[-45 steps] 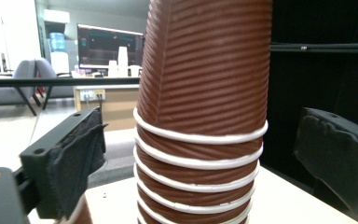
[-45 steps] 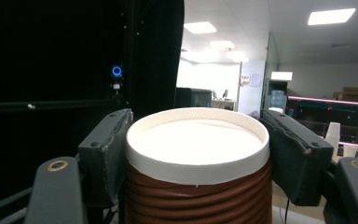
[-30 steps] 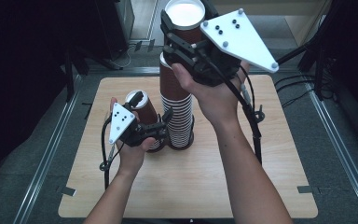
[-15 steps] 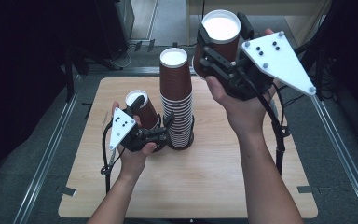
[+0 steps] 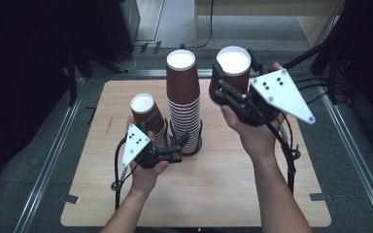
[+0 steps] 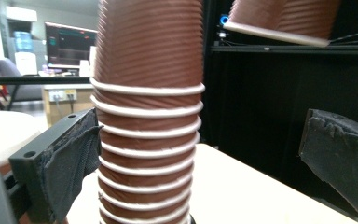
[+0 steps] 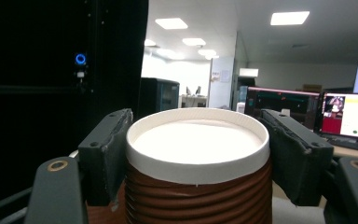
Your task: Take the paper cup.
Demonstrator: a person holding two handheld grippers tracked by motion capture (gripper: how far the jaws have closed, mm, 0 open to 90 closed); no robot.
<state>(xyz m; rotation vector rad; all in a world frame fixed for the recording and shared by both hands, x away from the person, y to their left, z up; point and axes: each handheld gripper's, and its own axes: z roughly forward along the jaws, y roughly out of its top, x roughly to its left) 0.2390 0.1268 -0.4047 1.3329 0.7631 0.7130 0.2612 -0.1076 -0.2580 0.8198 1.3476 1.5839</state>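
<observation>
Right gripper [image 5: 233,87] pinches a single brown cup [image 5: 232,73], upside down, axis upright, held in the air off to the right of the tall stack [image 5: 183,104] and apart from it. Left gripper [image 5: 177,148] has jaws spread either side of the stack's base, pads not pressing. A shorter stack [image 5: 148,119] stands just left of the tall one. Wooden tabletop [image 5: 223,189]: both stacks near its middle, right edge bare. Dim office beyond.

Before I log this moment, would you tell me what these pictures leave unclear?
- Foot of the tall cup stack: hidden in the high view by the left gripper.
- Whether its jaws press the stack: left gripper view shows gaps either side.
- Lower part of the held cup: cut off by the right gripper view's bottom edge.
</observation>
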